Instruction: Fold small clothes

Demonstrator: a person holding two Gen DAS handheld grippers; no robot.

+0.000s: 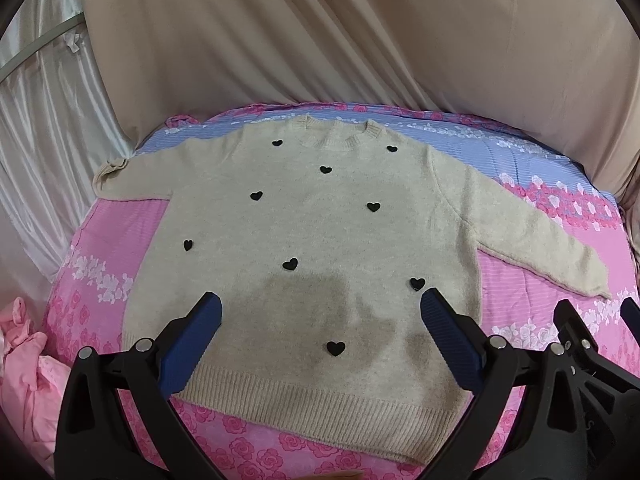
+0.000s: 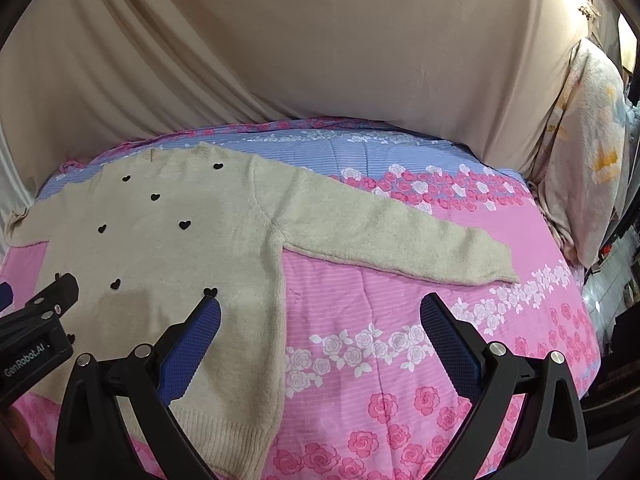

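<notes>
Left wrist view shows the sweater [image 1: 312,248] lying flat on the pink bed cover [image 1: 108,240], sleeves out and nothing folded yet, while the left gripper [image 1: 320,312] and right gripper [image 2: 320,312] hang above it with fingers wide apart, holding nothing

A beige sweater [image 1: 320,240] with black hearts lies flat, face up, sleeves spread.
</notes>
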